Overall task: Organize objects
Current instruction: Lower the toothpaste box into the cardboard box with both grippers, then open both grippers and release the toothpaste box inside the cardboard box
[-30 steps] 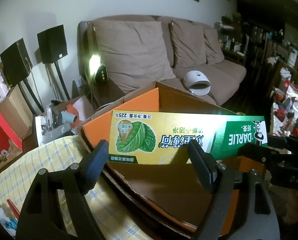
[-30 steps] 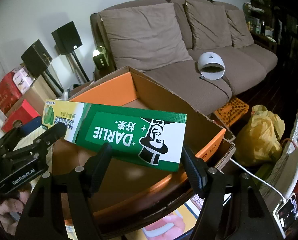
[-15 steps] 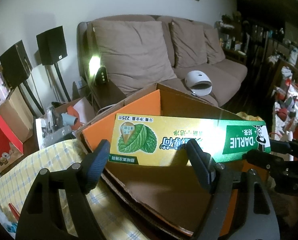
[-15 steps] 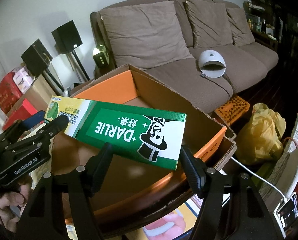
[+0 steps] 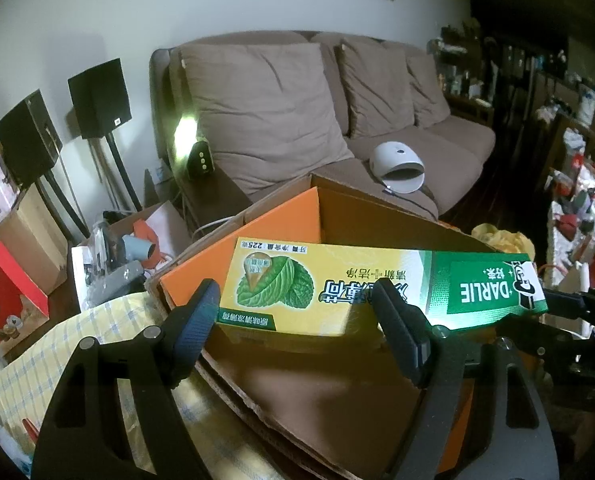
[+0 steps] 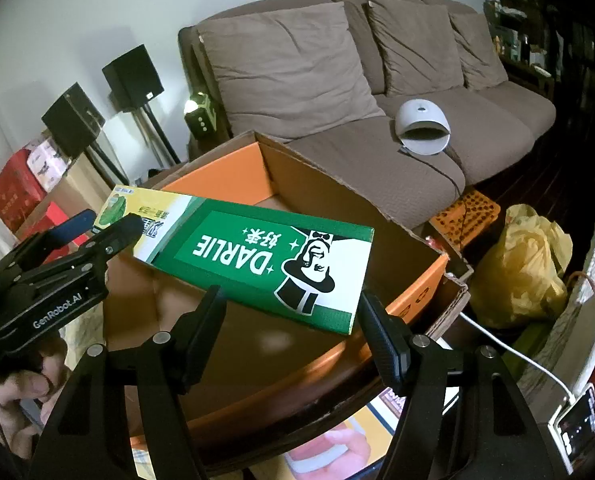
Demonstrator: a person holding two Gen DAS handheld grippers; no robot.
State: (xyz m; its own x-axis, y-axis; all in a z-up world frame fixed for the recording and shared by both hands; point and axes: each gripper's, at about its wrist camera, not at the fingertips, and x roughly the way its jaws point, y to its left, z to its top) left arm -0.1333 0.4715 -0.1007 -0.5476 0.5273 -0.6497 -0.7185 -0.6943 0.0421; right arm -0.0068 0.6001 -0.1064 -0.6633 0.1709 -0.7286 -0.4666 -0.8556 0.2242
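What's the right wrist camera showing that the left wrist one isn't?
Right wrist only: a phone on a white cable, and the hand holding the left gripper. Left wrist only: what looks like a hair dryer. Both: the Darlie toothpaste box held over the open cardboard box, the sofa behind.

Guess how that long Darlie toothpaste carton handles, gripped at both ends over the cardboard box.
Darlie toothpaste carton spans straight between left gripper and right gripper with no visible sag: probably stiff. Thin paperboard may dent under hard squeeze. Glossy print could be slippery. Flat faces: unlikely to roll in the cardboard box.
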